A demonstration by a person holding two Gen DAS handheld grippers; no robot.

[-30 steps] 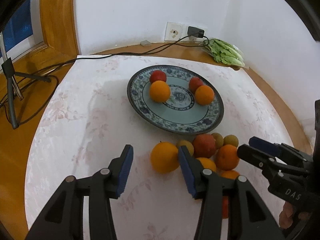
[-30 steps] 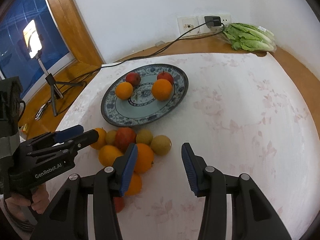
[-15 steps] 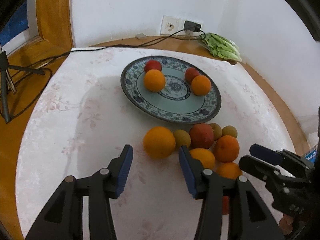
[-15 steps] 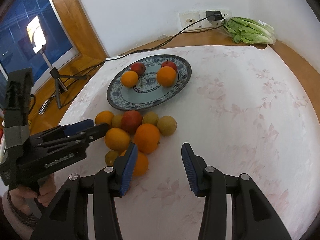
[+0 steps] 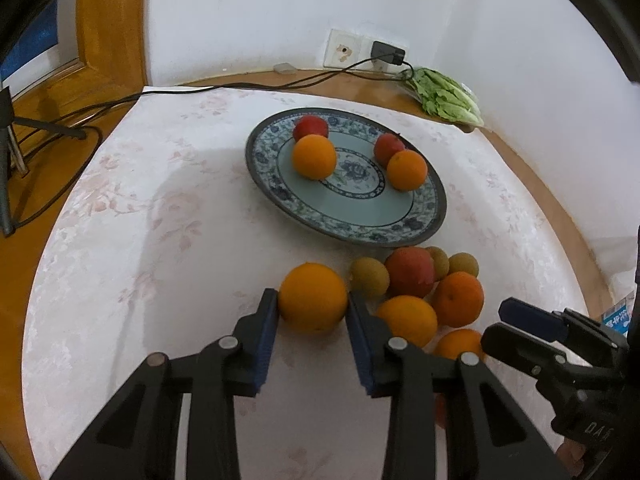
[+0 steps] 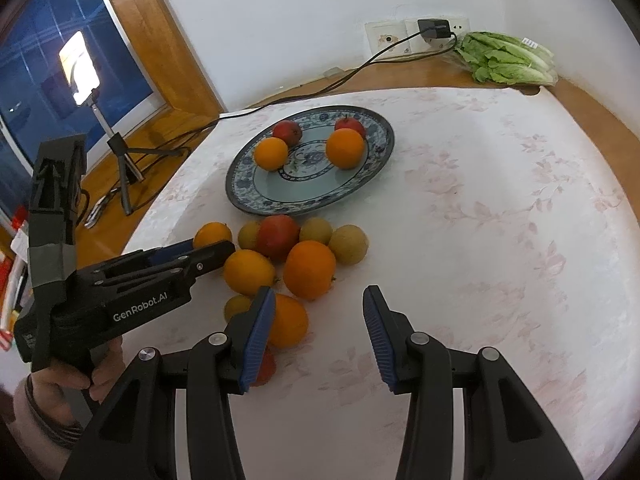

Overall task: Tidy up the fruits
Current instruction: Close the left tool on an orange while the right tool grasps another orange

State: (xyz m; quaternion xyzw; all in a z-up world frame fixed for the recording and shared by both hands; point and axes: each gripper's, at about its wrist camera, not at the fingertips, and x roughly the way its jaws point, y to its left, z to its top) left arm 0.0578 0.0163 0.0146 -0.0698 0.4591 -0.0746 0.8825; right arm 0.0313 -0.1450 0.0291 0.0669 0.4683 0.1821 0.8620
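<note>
A blue-patterned plate (image 5: 434, 222) holds two oranges and two red apples. In front of it lies a heap of several oranges, a red apple (image 5: 410, 272) and small yellow-green fruits. At the heap's left end sits a large orange (image 5: 313, 298), on the cloth between the pads of my left gripper (image 5: 312, 300); its jaws are closing and both pads touch the orange's sides. My right gripper (image 6: 318, 312) stands open over bare cloth, with nothing between its fingers. Another orange (image 6: 290, 322) lies just left of its left finger.
A pink-flowered white cloth (image 6: 500, 240) covers the round wooden table. Bagged lettuce (image 6: 508, 60), a wall socket with a plugged charger (image 6: 434, 29) and its cable lie at the back. A tripod light (image 6: 82, 68) stands by the window on the left.
The left gripper has moved forward to the large orange and its jaws have drawn in onto its sides. The right gripper stays open in about the same place.
</note>
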